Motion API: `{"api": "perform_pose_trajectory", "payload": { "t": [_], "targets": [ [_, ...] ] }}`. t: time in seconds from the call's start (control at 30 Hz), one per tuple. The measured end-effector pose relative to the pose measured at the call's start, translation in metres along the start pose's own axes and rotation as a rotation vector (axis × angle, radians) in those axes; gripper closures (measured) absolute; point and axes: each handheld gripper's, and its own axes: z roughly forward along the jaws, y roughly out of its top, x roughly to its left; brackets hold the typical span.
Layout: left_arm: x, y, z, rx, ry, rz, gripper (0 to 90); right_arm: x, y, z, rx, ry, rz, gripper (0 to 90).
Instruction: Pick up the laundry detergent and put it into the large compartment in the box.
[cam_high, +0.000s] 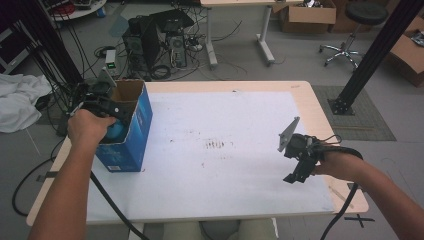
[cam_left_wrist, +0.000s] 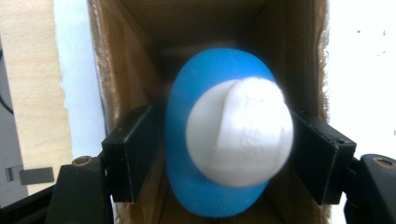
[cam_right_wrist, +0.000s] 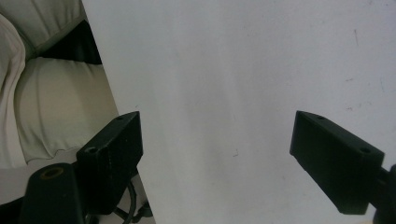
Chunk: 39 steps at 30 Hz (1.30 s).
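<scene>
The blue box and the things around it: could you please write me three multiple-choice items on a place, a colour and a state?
1. Where does the blue box stand on the table?
A. near its left edge
B. in its middle
C. at its right corner

2. What colours has the rounded object between the left tool's jaws?
A. red and yellow
B. blue and white
C. green and black

3. How is the right tool?
A. shut on a cloth
B. shut on the box
C. open, holding nothing

Answers: 1 A, the high view shows the box at the left edge; 2 B, a blue body with a white cap; 3 C, only bare table shows between its wide-apart jaws.
</scene>
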Motion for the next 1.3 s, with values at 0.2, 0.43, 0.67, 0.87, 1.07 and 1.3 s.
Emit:
{"api": "perform_pose_trajectory", "payload": {
  "t": [0.2,0.43,0.67,0.87,1.07,1.3],
  "targets": [
    [-0.002,0.004,-0.018,-0.020,0.002,0.013,27.8,0.001,0.000,-0.002,-0.007,-0.004,-0.002,17.0],
    [-0.004,0.007,-0.033,-0.035,0.001,0.029,27.6,0.002,0.000,-0.004,-0.010,-0.006,-0.003,17.0],
    [-0.009,0.011,-0.052,-0.066,-0.005,0.052,27.7,0.003,-0.002,-0.006,-0.013,-0.009,-0.002,17.0],
    [-0.018,0.015,-0.069,-0.071,-0.008,0.091,27.1,0.003,-0.003,-0.007,-0.014,-0.012,-0.003,17.0],
    [-0.030,0.017,-0.078,-0.068,-0.042,0.137,25.7,0.005,-0.002,-0.008,-0.016,-0.014,0.000,17.0],
    [-0.050,0.018,-0.079,-0.089,-0.075,0.208,22.5,0.006,-0.003,-0.009,-0.019,-0.016,-0.003,17.0]
  ]
}}
